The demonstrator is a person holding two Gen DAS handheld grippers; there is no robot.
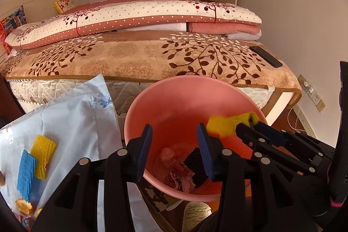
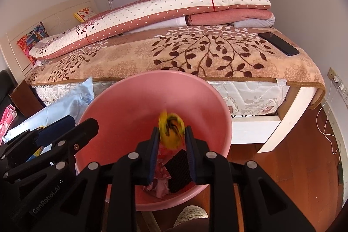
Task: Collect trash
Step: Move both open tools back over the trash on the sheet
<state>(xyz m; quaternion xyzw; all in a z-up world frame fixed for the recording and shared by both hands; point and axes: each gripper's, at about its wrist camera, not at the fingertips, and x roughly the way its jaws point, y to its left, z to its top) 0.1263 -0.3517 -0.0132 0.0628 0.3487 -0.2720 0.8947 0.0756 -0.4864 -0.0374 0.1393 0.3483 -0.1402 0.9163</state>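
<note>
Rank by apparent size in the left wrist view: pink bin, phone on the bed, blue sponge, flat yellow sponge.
1. pink bin
2. blue sponge
3. flat yellow sponge, close to the blue one.
4. phone, smallest here, but farther away, so true size is unsure.

I count one pink bin (image 1: 174,99), two tools, one yellow rolled piece (image 1: 228,125), one yellow sponge (image 1: 42,156), one blue sponge (image 1: 26,175), one phone (image 1: 265,55).
</note>
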